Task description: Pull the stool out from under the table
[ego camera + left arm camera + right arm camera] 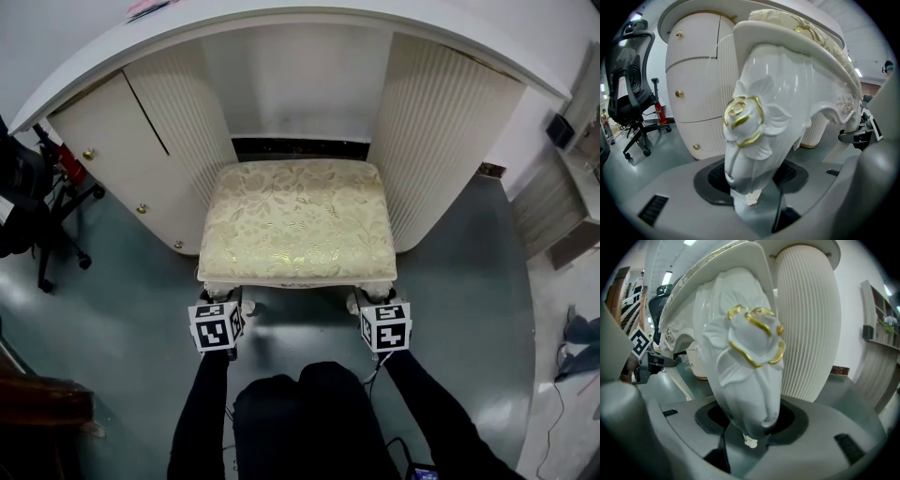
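Stool [298,220] partly under table [281,21]. Left gripper [232,309] clenched on left front leg [754,154], right gripper [373,307] clenched on right front leg [750,390], 2 grips just below carved flowers [743,122].

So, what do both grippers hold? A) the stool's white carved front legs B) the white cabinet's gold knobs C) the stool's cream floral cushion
A: the left gripper grips the white, gold-rosed left front leg, the right gripper the right front leg.
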The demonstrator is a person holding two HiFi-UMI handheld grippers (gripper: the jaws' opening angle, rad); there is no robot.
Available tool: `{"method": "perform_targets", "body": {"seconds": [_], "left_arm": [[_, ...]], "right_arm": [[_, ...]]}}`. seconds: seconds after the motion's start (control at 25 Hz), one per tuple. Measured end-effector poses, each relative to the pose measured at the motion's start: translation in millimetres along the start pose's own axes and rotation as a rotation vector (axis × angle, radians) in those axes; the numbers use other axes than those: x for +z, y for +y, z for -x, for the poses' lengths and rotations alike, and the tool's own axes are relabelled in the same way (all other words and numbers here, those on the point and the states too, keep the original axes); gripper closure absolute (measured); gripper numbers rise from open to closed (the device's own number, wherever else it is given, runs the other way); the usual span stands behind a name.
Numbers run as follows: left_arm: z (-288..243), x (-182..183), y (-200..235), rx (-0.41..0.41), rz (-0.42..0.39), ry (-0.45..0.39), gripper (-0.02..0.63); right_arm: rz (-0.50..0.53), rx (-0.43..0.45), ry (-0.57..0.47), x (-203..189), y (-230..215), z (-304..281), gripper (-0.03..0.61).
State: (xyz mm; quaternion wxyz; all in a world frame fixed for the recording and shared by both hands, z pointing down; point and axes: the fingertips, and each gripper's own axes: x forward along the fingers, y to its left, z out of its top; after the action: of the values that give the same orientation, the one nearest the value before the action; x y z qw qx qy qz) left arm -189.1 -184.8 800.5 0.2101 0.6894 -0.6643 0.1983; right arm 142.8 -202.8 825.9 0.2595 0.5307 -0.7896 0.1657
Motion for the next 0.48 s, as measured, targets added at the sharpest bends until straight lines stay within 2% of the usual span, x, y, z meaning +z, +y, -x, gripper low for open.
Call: {"method": "perform_targets", "body": {"seconds": [0.48], "left_arm": [[7.7,-3.7,-3.5,-0.006,0.009,0.007,0.375]], "right_arm": [[0.005,0.004,0.027,-2.9,-0.3,6.8,0.374]]}}
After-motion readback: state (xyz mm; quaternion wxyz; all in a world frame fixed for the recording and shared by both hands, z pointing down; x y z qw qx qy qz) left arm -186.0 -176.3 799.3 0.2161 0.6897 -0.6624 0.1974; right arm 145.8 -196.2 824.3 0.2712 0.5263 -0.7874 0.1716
